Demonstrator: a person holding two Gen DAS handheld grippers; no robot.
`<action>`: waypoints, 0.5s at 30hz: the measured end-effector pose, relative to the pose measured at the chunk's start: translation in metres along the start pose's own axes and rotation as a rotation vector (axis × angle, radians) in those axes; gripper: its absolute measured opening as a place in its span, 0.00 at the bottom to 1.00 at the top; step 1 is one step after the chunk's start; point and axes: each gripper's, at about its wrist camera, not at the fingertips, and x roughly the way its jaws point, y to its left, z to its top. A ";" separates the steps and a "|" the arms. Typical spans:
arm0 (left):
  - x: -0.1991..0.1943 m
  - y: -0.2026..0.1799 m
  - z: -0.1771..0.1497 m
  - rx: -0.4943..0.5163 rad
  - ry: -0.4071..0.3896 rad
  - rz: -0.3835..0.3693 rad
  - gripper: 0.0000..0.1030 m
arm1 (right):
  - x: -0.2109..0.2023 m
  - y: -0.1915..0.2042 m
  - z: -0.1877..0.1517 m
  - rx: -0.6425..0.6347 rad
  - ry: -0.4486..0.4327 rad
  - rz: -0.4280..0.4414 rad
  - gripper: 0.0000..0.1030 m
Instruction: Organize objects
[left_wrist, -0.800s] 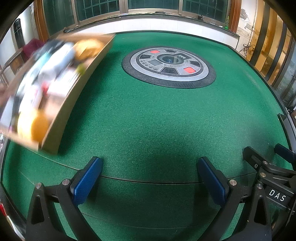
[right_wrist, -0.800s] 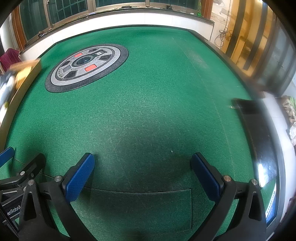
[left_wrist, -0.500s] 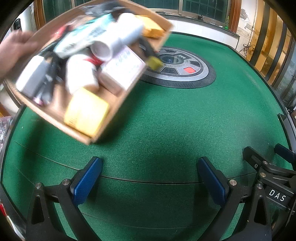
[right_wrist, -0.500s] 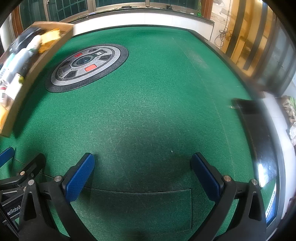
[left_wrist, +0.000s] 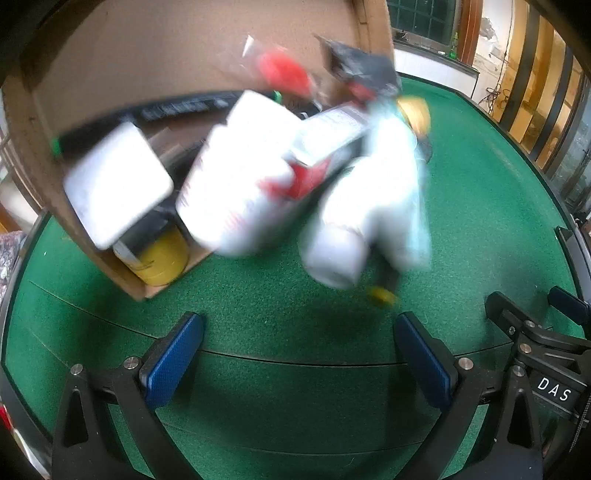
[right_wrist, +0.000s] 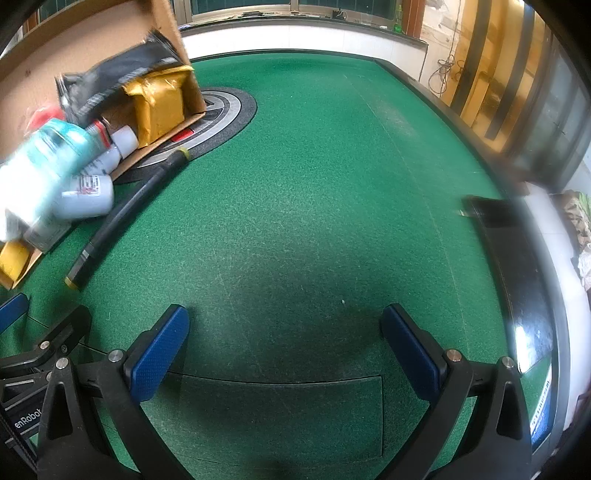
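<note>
A cardboard box (left_wrist: 155, 48) is tipped over the green table, and blurred items spill out of it: white bottles (left_wrist: 240, 177), a white flat pack (left_wrist: 114, 181), a yellow tin (left_wrist: 162, 254), red and black packets. From the right wrist view I see the box (right_wrist: 110, 37) at the upper left with a gold pouch (right_wrist: 159, 103), a teal-and-white bottle (right_wrist: 40, 166) and a long black rod (right_wrist: 125, 214) lying on the felt. My left gripper (left_wrist: 295, 354) stands open and empty just in front of the pile. My right gripper (right_wrist: 284, 350) is open over bare felt.
A round grey-and-black disc (right_wrist: 225, 118) lies on the green table (right_wrist: 314, 184) behind the box. A dark raised rim (right_wrist: 517, 280) runs along the right edge. The right gripper's frame (left_wrist: 535, 347) shows at the left view's right edge. Windows line the far wall.
The box swung in from the left, tipped toward me and now pours its contents onto the felt; a hand held it half a second ago. Both grippers stayed still and open.
</note>
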 end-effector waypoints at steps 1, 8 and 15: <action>0.000 0.000 0.000 0.000 0.000 0.000 0.99 | 0.000 0.000 0.000 0.000 0.000 0.000 1.00; 0.000 0.001 -0.001 -0.001 0.000 -0.001 0.99 | -0.001 0.000 0.000 0.000 0.000 0.000 1.00; 0.002 0.001 -0.001 -0.001 -0.001 0.000 0.99 | -0.001 0.000 0.000 0.000 0.000 -0.001 1.00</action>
